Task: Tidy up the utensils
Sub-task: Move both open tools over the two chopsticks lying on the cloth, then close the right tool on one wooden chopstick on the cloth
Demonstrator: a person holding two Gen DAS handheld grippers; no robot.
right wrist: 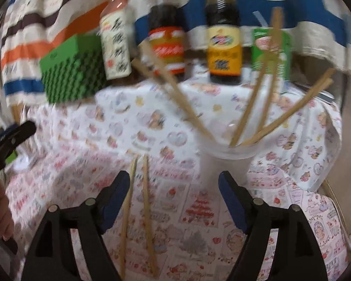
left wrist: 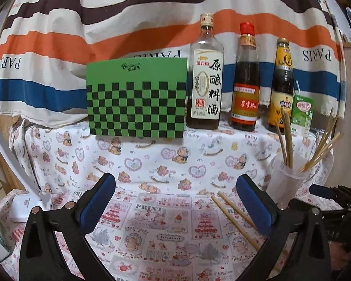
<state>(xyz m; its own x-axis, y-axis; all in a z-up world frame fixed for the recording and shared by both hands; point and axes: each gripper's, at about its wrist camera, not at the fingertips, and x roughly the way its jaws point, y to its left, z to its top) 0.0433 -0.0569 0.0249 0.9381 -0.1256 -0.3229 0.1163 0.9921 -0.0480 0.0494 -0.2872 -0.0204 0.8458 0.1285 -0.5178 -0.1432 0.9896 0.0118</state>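
Two loose bamboo chopsticks (left wrist: 234,215) lie side by side on the printed tablecloth. In the right wrist view the same pair (right wrist: 145,199) runs lengthwise under my right gripper (right wrist: 174,180), close to its left finger. That gripper is open and its pads press on nothing. Just ahead of its right finger stands a translucent cup (right wrist: 227,161) holding several upright chopsticks (right wrist: 288,114). My left gripper (left wrist: 175,182) is open and empty over bare cloth. The loose pair lies by its right finger, and the cup (left wrist: 285,180) stands beyond it to the right.
A green checkered board (left wrist: 138,98) leans at the back. Three sauce bottles (left wrist: 245,82) and a green drink carton (left wrist: 302,114) stand beside it. A striped cloth hangs behind. A white object (left wrist: 25,206) lies at the left edge. A person's hand (right wrist: 2,210) holds the left gripper.
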